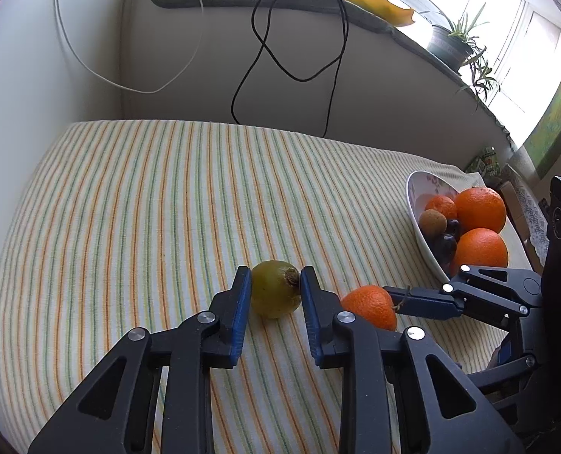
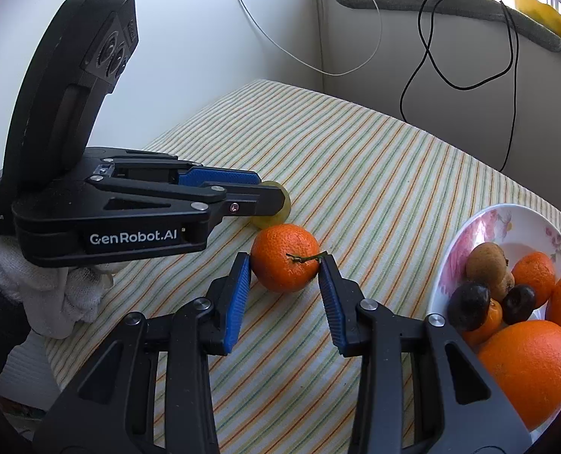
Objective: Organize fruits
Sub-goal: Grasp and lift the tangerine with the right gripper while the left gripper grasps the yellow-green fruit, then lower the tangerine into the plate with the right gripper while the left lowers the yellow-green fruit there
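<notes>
While fingers [image 1: 242,295] pinch kiwi [image 1: 275,293] — tangerine [image 2: 285,257] clamped.

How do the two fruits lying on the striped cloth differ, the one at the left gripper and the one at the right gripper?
The green fruit is yellow-green and smooth; the mandarin is orange, pitted and looks larger. The green fruit has a brown stub, the mandarin a thin green stalk. Both rest on the striped cloth, each clamped by a gripper: left gripper, right gripper.

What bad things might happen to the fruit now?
The left gripper pinches the round green fruit only at its fingertips, so it might pop out and roll. The right gripper grips the mandarin the same way. The bowl is already heaped, so added fruit may tumble off.
</notes>
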The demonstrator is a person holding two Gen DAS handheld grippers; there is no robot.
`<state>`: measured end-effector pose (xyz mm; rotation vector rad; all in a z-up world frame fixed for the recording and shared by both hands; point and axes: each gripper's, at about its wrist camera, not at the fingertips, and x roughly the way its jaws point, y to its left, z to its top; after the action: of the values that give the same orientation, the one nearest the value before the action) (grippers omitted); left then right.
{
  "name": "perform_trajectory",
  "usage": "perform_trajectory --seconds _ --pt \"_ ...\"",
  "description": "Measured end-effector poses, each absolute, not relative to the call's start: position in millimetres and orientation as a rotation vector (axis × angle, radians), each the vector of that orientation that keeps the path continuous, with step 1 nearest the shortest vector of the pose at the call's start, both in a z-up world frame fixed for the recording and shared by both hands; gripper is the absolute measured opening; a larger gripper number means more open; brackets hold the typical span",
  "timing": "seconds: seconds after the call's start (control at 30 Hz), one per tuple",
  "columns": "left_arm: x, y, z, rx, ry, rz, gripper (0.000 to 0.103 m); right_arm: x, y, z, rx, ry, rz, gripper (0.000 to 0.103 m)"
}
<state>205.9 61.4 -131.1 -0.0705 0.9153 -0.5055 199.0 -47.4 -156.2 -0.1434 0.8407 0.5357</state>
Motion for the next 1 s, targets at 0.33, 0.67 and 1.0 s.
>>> perform_trajectory --seconds 0.33,0.67,1.0 --pt "201 57 -131 -0.034 0.899 -0.476 0.026 183 -66 -140 -0.12 0.806 0.536 0.039" --pt "195 41 -117 -0.028 0.865 -0.497 0.026 171 -95 -119 -0.076 0.761 0.519 0.039" --pt "186 6 -94 0.014 0.801 -0.551 0.026 170 -129 -100 -0.029 0.724 0.481 0.039"
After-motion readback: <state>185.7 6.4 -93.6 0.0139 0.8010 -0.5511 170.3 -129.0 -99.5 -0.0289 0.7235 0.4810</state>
